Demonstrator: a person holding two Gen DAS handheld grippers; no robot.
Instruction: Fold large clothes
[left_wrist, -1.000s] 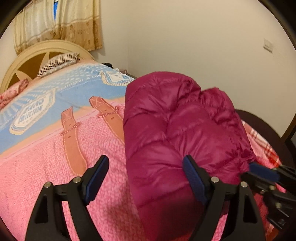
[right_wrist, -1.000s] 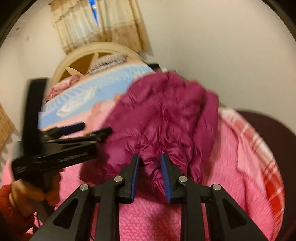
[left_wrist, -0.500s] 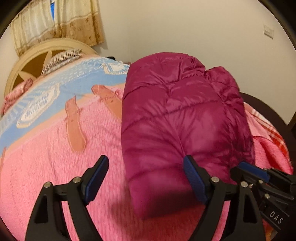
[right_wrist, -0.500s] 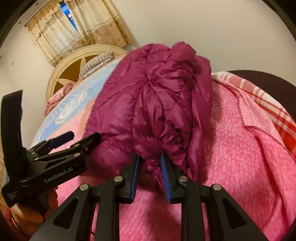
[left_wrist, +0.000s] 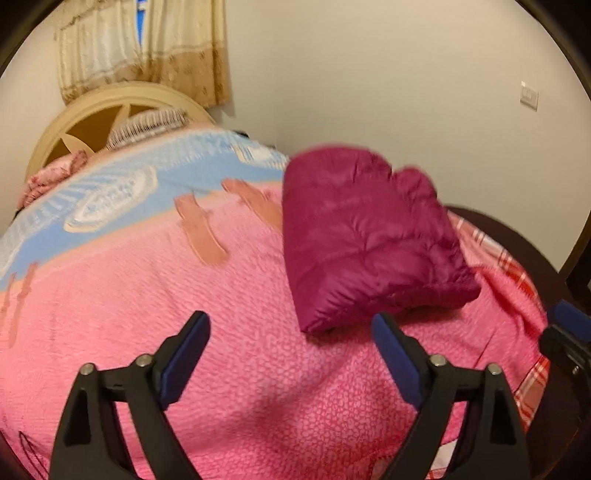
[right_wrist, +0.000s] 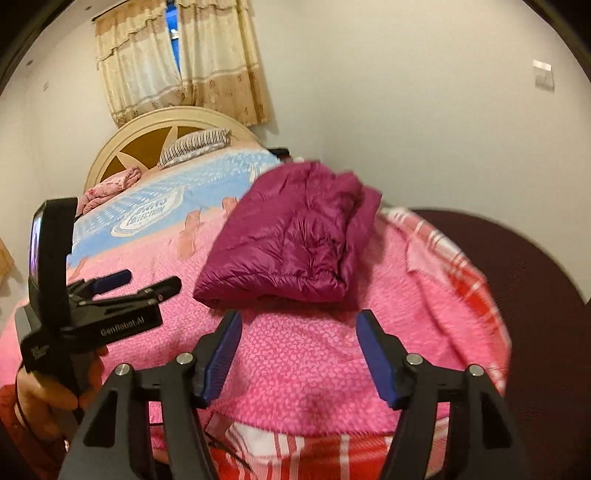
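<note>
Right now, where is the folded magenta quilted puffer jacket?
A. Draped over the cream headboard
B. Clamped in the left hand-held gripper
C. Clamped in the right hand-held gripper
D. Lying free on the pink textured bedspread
D: the folded magenta quilted puffer jacket lies on the pink textured bedspread, ahead of the open right hand-held gripper and left hand-held gripper, touched by neither.

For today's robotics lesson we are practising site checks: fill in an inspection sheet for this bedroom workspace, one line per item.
Surface: bed under a pink blanket, with a blue printed band toward the headboard.
Job's things: magenta puffer jacket lies folded on the blanket, held by neither gripper.
Clutter: striped pillow, pink bundle at the head end.
Grippers: left gripper open, right gripper open, jaws just opened further; nothing between either pair.
Cables: thin cable at the near edge.
Surroundings: curtain, wall switch.
</note>
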